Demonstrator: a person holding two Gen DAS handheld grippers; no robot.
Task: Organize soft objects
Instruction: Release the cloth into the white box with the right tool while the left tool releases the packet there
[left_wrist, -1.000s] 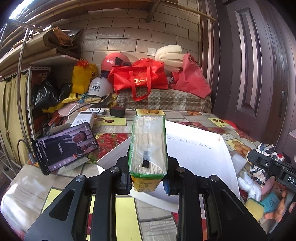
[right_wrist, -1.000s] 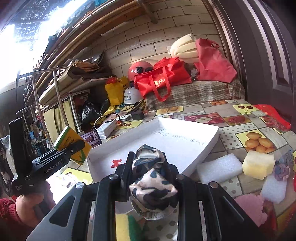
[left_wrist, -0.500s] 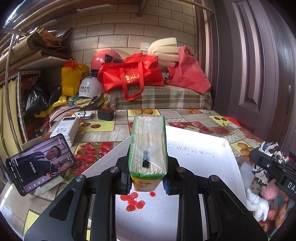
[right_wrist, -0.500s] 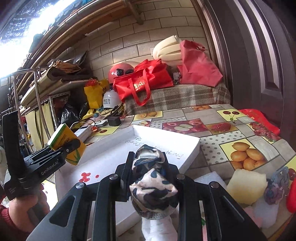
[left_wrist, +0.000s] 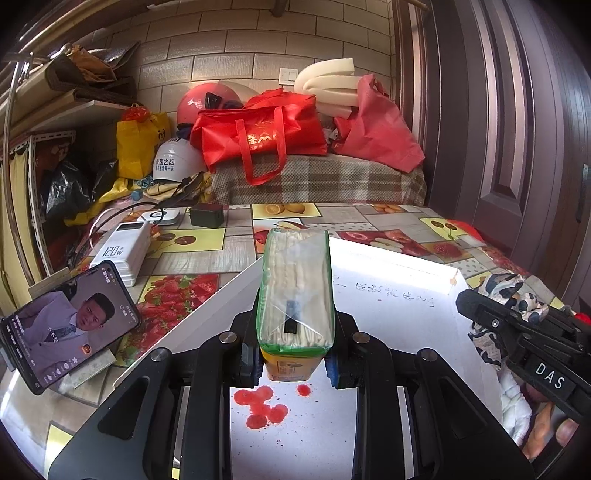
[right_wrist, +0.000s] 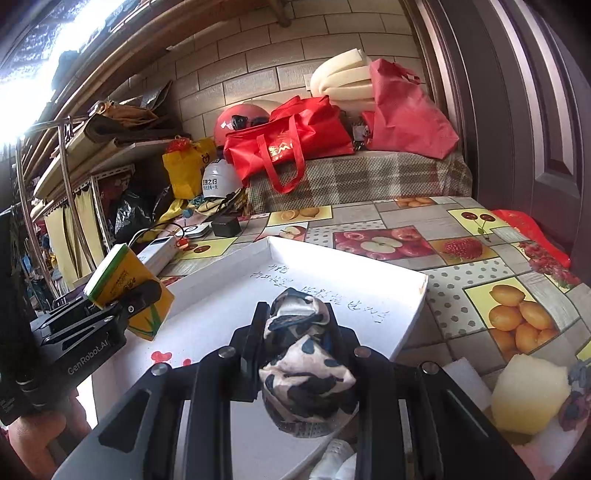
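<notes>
left hand-held gripper (left_wrist: 293, 363): jaws nearly together, clamped on tissue pack (left_wrist: 295, 291); pads press both long sides of it
tissue pack: clear wrap, green edging, yellow base; held off the surface above the near-left part of the white tray (left_wrist: 399, 321); red splotches (left_wrist: 264, 404) on the tray floor just below it
tissue pack, right-wrist view: yellow and green side showing (right_wrist: 127, 286), over the tray's left edge
right hand-held gripper (right_wrist: 295, 354): jaws close together, clamped on spotted cloth toy (right_wrist: 306, 363); cloth bulges out above and below the pads
spotted cloth toy: cream with dark patches; held off the surface above the near-right part of the tray; handwriting (right_wrist: 325, 295) on the tray floor just beyond it
right gripper, left-wrist view: comes in over the tray's right rim (left_wrist: 517, 332), toy showing behind the finger
white tray: shallow, white, on tabletop (right_wrist: 461, 258) with fruit-print cover; both grippers over it
hand (right_wrist: 40, 439): holds the left gripper's handle, left of the tray
yellow foam block (right_wrist: 528, 393): on tabletop, right of the tray, near its near corner
white foam piece (right_wrist: 467, 374): between tray and yellow block; whether it touches the block, cannot tell
phone (left_wrist: 66, 325): propped, screen lit, left of the tray
power bank (left_wrist: 122, 253): white, left of the tray, beyond the phone
red tote bag (left_wrist: 258, 136): on plaid-covered bench well beyond the tray's far edge
</notes>
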